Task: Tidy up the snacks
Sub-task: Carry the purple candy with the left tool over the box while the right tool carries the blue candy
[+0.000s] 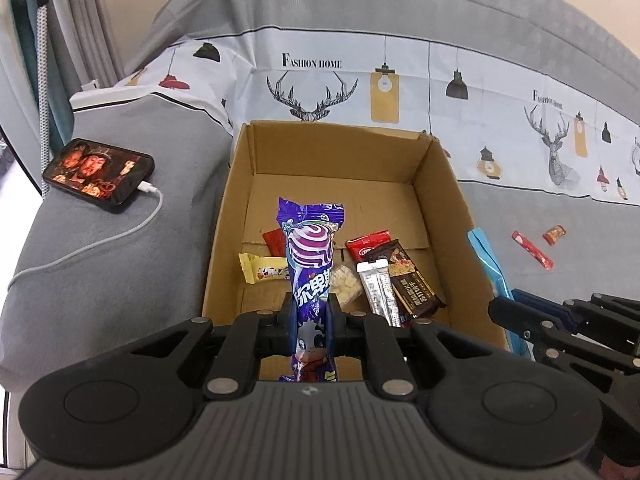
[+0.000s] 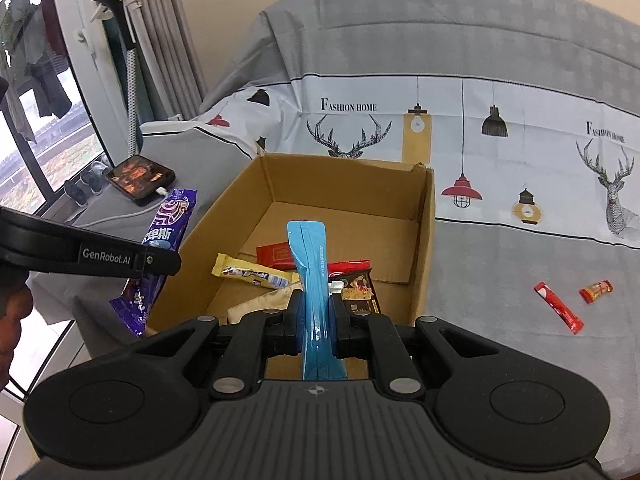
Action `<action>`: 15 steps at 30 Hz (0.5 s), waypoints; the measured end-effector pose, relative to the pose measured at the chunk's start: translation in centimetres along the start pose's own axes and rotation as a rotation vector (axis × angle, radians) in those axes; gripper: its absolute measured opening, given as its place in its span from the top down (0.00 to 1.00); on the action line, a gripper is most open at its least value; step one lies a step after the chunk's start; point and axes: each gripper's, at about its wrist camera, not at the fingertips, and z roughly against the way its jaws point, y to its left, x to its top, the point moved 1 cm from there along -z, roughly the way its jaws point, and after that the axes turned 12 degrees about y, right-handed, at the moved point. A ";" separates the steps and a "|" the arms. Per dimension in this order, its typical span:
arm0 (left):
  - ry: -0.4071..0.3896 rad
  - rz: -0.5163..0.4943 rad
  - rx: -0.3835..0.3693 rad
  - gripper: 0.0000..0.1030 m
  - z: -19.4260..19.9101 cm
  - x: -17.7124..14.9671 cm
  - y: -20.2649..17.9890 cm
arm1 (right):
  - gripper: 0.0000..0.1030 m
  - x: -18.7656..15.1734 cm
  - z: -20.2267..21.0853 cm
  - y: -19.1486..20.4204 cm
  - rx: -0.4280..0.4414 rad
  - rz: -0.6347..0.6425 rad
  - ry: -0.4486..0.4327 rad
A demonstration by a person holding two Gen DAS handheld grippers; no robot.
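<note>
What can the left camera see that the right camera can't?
Only the left wrist view shows the clear bag of white candies. Only the right wrist view shows the window and the shoes below it. Both show the cardboard box, the phone, the purple snack, the blue packet and two red snacks on the sofa.

Grey sofa, curtained window
</note>
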 end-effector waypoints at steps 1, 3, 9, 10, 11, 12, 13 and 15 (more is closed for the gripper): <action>0.004 -0.002 0.002 0.86 -0.4 0.3 0.0 | 0.88 0.2 -0.4 -0.1 0.001 -0.003 0.005; 0.013 -0.004 0.002 0.86 -1.1 0.9 0.0 | 0.88 0.7 -1.3 -0.3 0.003 -0.011 0.013; 0.034 -0.007 0.003 0.86 -3.2 2.5 0.0 | 0.88 2.0 -3.7 -0.8 0.007 -0.024 0.034; 0.038 -0.007 0.003 0.86 -3.6 2.8 0.1 | 0.88 2.2 -4.1 -0.8 0.007 -0.025 0.038; 0.040 -0.007 0.004 0.86 -4.0 3.1 0.1 | 0.88 2.4 -4.5 -0.9 0.008 -0.027 0.042; 0.044 -0.007 0.006 0.86 -4.4 3.3 0.2 | 0.88 2.5 -4.9 -1.0 0.008 -0.029 0.047; 0.048 -0.006 0.008 0.86 -4.8 3.5 0.3 | 0.88 2.7 -5.3 -1.0 0.008 -0.029 0.051; 0.059 -0.003 0.008 0.86 -5.6 4.0 0.6 | 0.87 3.0 -6.0 -1.1 0.008 -0.032 0.059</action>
